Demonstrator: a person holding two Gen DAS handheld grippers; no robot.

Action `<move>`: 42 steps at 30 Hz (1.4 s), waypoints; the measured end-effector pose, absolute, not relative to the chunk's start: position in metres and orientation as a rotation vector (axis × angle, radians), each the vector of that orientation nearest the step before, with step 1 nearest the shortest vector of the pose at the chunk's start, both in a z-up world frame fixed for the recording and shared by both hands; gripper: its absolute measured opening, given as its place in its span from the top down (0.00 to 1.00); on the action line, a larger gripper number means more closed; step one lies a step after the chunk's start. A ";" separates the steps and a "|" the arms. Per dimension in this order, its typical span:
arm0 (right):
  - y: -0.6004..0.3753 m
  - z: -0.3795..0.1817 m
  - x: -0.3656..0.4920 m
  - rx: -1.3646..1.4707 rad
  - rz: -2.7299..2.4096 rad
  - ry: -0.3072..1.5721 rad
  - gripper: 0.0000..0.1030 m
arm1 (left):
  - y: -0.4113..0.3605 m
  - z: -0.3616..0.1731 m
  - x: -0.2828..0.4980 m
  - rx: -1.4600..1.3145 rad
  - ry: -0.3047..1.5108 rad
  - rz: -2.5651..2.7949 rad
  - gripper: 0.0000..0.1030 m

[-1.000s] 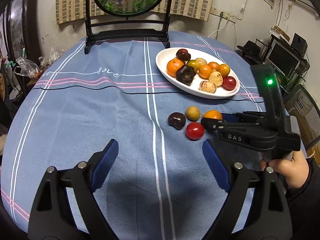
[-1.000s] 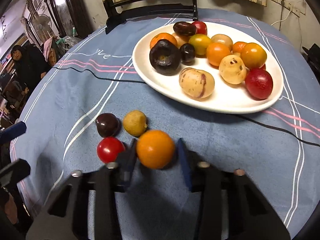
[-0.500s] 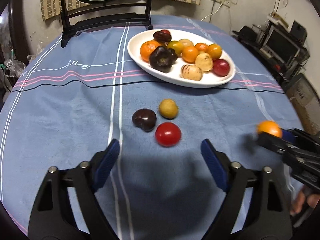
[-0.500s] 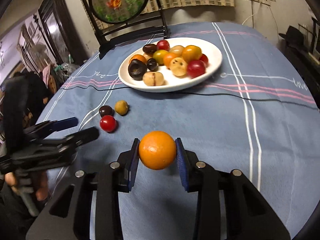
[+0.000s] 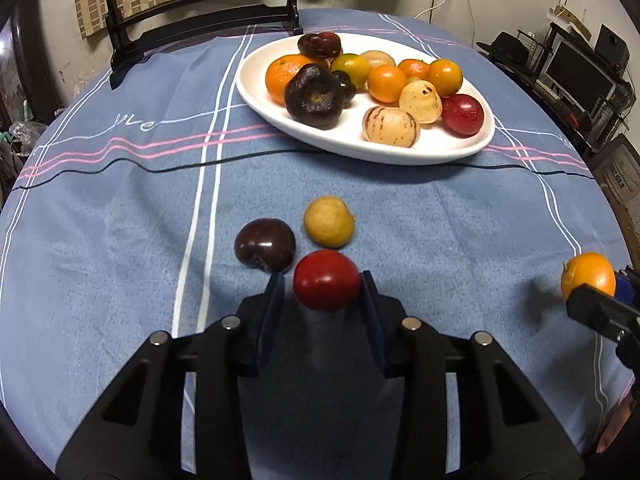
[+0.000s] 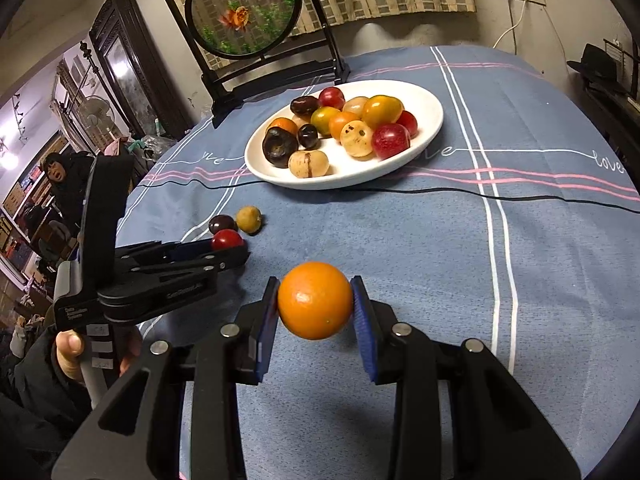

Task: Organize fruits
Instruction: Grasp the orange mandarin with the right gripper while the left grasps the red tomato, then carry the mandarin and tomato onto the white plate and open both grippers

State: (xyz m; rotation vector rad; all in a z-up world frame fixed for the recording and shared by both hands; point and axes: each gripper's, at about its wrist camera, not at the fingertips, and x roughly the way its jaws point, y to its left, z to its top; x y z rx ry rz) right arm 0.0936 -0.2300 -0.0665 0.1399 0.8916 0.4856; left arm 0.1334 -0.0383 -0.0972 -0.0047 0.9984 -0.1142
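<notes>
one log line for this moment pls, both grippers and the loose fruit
left gripper: just closed around red fruit on cloth | right gripper: holds orange lifted | loose: dark fruit, yellow fruit | plate: full

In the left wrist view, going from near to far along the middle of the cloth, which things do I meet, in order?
Left gripper → red fruit between its pads → yellow-brown fruit → white plate → black stand at the far edge.
</notes>
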 end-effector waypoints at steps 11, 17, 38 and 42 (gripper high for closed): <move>-0.224 -0.046 0.078 0.127 0.443 0.853 0.65 | -0.029 -0.082 0.123 -0.063 0.937 -0.161 0.69; -0.213 -0.036 0.074 0.106 0.446 0.837 0.65 | -0.016 -0.055 0.086 -0.119 0.884 -0.204 0.69; -0.183 -0.010 0.144 -0.030 0.492 0.833 0.65 | -0.011 -0.003 0.165 -0.088 0.850 -0.246 0.69; -0.177 -0.018 0.187 -0.066 0.478 0.858 0.65 | -0.025 -0.002 0.218 -0.092 0.863 -0.261 0.69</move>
